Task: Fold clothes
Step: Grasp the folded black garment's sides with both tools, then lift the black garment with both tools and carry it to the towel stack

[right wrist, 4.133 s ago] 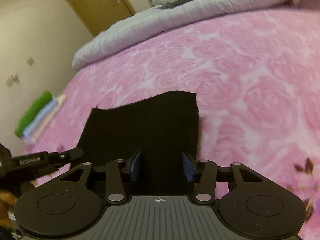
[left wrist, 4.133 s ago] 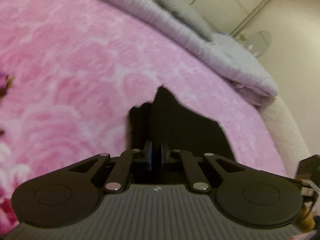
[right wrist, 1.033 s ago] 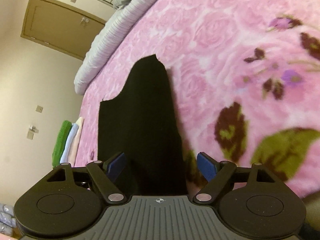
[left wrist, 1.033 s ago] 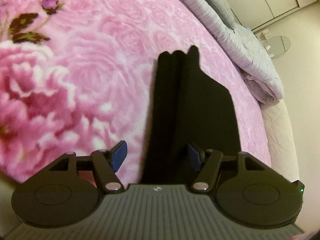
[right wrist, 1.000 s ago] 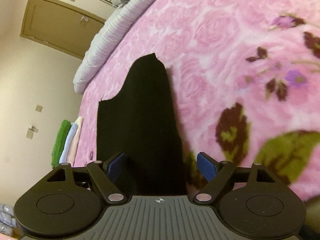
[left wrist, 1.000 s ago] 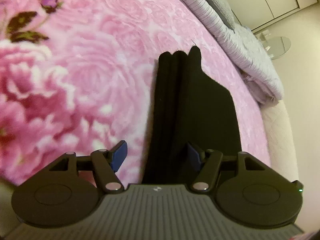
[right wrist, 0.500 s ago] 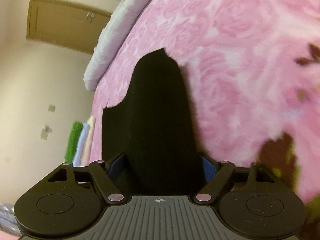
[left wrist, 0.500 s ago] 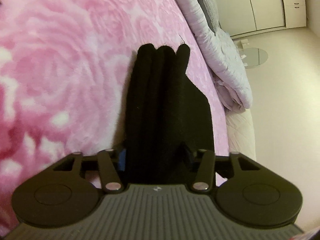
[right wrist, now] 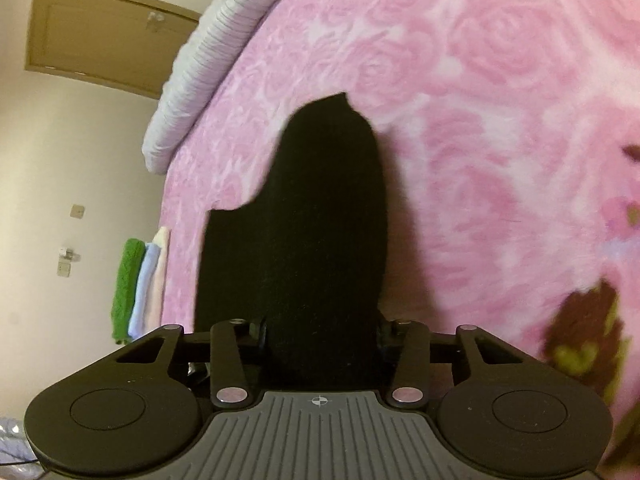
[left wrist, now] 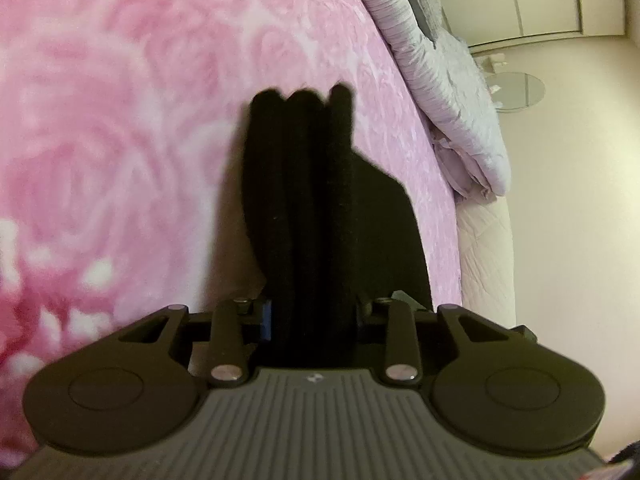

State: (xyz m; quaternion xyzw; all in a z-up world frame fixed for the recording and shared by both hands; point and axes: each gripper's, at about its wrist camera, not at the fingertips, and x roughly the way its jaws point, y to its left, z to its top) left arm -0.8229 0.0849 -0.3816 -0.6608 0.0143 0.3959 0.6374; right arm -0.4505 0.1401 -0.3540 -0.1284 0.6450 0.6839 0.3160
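A black folded garment (left wrist: 320,200) lies on the pink rose-patterned blanket (left wrist: 120,140). In the left wrist view it shows as a thick stack of several folds, and my left gripper (left wrist: 312,316) is shut on its near end. In the right wrist view the same garment (right wrist: 320,220) rises from between the jaws, and my right gripper (right wrist: 322,332) is shut on its near end. The finger pads are mostly hidden by the cloth in both views.
A grey-lilac duvet (left wrist: 448,92) lies rolled along the far edge of the bed, also in the right wrist view (right wrist: 200,80). A stack of folded green, blue and pink cloths (right wrist: 140,284) sits at the bed's left edge. A wooden door (right wrist: 100,36) stands beyond.
Both grippers were open around the folded garment a second ago. They have moved in and closed on its near end, and the cloth now stands bunched between the jaws.
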